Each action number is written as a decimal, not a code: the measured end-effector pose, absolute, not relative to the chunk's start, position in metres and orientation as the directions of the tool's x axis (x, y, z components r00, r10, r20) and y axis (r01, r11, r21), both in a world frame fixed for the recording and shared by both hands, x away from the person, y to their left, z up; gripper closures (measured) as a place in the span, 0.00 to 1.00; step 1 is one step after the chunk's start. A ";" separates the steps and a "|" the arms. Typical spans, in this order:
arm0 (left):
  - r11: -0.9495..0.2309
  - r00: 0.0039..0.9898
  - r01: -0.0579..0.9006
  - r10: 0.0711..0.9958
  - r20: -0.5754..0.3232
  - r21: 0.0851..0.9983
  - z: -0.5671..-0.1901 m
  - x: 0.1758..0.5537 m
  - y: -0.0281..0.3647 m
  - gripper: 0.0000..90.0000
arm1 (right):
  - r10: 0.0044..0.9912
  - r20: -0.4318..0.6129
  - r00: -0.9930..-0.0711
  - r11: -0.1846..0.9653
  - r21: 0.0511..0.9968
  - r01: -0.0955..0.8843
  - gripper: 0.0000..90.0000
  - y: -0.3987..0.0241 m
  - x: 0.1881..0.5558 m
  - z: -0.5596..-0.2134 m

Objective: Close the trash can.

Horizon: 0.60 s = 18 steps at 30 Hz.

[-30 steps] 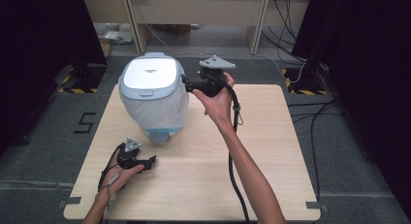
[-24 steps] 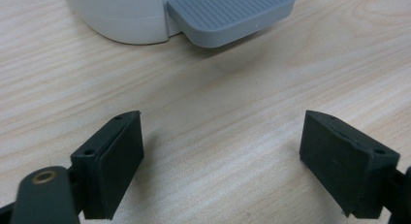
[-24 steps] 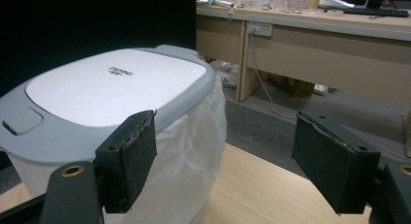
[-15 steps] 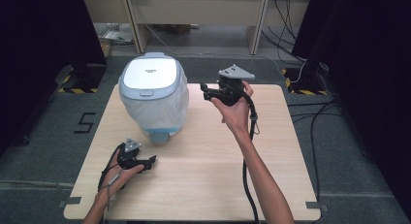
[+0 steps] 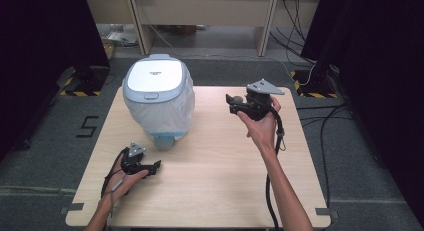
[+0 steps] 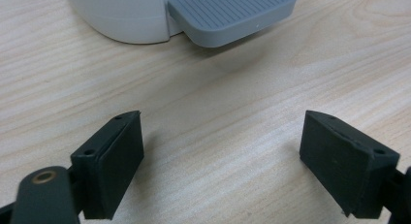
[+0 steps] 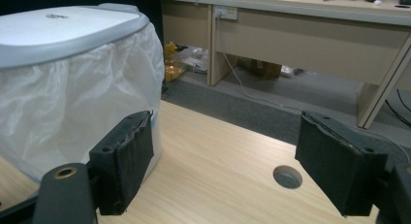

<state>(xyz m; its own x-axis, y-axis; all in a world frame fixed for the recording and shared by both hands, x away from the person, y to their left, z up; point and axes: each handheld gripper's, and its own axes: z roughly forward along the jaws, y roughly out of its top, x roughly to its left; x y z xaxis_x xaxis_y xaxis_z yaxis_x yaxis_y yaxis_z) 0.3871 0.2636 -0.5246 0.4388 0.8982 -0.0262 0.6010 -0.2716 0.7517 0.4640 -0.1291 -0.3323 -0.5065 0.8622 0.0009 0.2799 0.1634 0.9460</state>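
A pedal bin (image 5: 157,98) with a white lid and a white plastic liner bag stands at the back left of the wooden table (image 5: 210,191). Its grey foot pedal (image 6: 232,13) faces the front. My left gripper (image 5: 155,167) rests low on the table just in front of the pedal, open and empty. My right gripper (image 5: 231,103) is held above the table to the right of the bin, pointing left toward it, open and empty. The right gripper view shows the bin's lid (image 7: 63,27) and liner bag (image 7: 72,103) ahead and to the left.
A cable hole (image 7: 287,176) sits in the table top near the far edge. Beyond the table are a desk (image 7: 310,35), cables (image 5: 325,116) on the floor and black curtains on both sides. A cable trails from the right gripper along the forearm.
The right gripper has drawn back from the bin's lid to the right and lower over the table. The left gripper has stayed in place.
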 end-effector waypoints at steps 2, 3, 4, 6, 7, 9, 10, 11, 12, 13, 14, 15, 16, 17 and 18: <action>-0.273 0.439 0.601 0.898 -0.026 0.751 -0.525 0.387 0.264 0.16 | 0.866 -0.001 -0.500 0.165 0.945 0.284 0.23 -0.135 0.460 -0.338; -0.273 0.439 0.601 0.898 -0.025 0.751 -0.525 0.387 0.264 0.16 | 0.868 -0.005 -0.497 0.170 0.943 0.286 0.22 -0.138 0.458 -0.341; -0.272 0.439 0.601 0.898 -0.026 0.751 -0.525 0.387 0.264 0.16 | 0.870 -0.006 -0.493 0.170 0.942 0.289 0.22 -0.141 0.455 -0.344; -0.272 0.439 0.601 0.898 -0.026 0.751 -0.525 0.387 0.264 0.16 | 0.873 -0.004 -0.488 0.170 0.940 0.295 0.21 -0.147 0.452 -0.349; -0.272 0.439 0.601 0.898 -0.026 0.751 -0.525 0.387 0.264 0.16 | 0.874 -0.004 -0.485 0.168 0.940 0.296 0.21 -0.149 0.449 -0.352; -0.273 0.439 0.601 0.898 -0.025 0.752 -0.525 0.387 0.264 0.16 | 0.876 -0.008 -0.482 0.173 0.938 0.299 0.21 -0.155 0.445 -0.358; -0.273 0.439 0.601 0.898 -0.025 0.752 -0.525 0.387 0.264 0.16 | 0.876 -0.013 -0.483 0.178 0.938 0.297 0.21 -0.157 0.443 -0.361; -0.273 0.439 0.601 0.898 -0.025 0.751 -0.525 0.387 0.264 0.16 | 0.877 -0.011 -0.479 0.178 0.936 0.304 0.21 -0.159 0.440 -0.364; -0.273 0.439 0.601 0.898 -0.025 0.752 -0.525 0.387 0.264 0.16 | 0.879 -0.013 -0.477 0.180 0.935 0.305 0.21 -0.161 0.438 -0.366; -0.273 0.439 0.601 0.898 -0.025 0.752 -0.525 0.387 0.264 0.16 | 0.878 -0.017 -0.478 0.184 0.935 0.304 0.21 -0.162 0.435 -0.369; -0.273 0.439 0.601 0.898 -0.025 0.751 -0.525 0.387 0.264 0.16 | 0.878 -0.019 -0.478 0.188 0.932 0.308 0.21 -0.163 0.433 -0.372; -0.273 0.439 0.601 0.898 -0.025 0.752 -0.525 0.387 0.264 0.16 | 0.878 -0.025 -0.478 0.195 0.931 0.309 0.21 -0.165 0.431 -0.375; -0.273 0.439 0.601 0.898 -0.025 0.752 -0.525 0.387 0.264 0.16 | 0.878 -0.030 -0.477 0.199 0.930 0.308 0.21 -0.166 0.428 -0.377; -0.273 0.439 0.601 0.898 -0.025 0.752 -0.525 0.387 0.264 0.16 | 0.879 -0.031 -0.475 0.200 0.929 0.310 0.21 -0.167 0.426 -0.380; -0.273 0.439 0.601 0.898 -0.025 0.751 -0.525 0.387 0.264 0.16 | 0.879 -0.031 -0.477 0.201 0.929 0.310 0.21 -0.167 0.424 -0.382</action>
<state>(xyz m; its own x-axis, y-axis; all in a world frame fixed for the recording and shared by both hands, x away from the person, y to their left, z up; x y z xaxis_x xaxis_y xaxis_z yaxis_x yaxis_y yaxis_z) 0.3871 0.2636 -0.5247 0.4390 0.8982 -0.0249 0.6008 -0.2728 0.7514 0.4241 -0.1675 -0.3822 -0.4767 0.8785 -0.0307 0.3105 0.2009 0.9291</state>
